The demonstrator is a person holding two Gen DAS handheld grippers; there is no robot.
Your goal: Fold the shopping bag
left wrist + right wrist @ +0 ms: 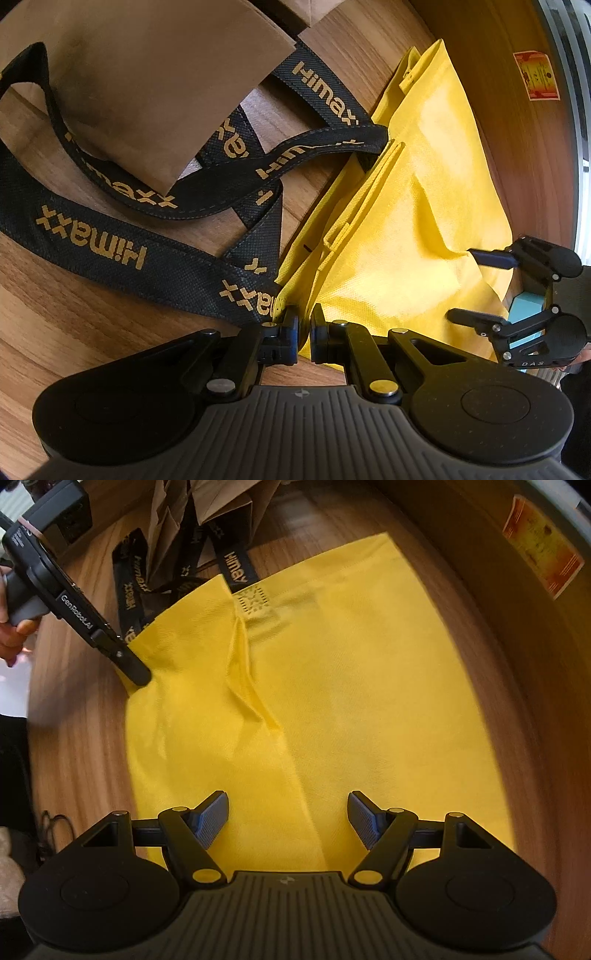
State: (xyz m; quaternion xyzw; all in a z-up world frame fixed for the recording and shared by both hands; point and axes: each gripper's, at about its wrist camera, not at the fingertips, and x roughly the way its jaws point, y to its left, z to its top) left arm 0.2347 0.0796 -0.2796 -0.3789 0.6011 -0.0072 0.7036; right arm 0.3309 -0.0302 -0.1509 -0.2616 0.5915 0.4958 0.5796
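**Left tongs pinch the yellow bag's edge, right tongs hang wide above it**

Nearest, the left tongs [304,332] are nearly closed, gripping the edge of the yellow shopping bag [351,686] beside its black straps [110,254]. The right tongs [288,819] stand wide apart above the bag's near end, nothing between their pads. The bag lies spread on the wooden tabletop [74,325], a crease running down its middle. Farther off, the straps trail toward brown paper bags [147,92]; an orange sticker [543,561] sits at the tabletop's far edge.
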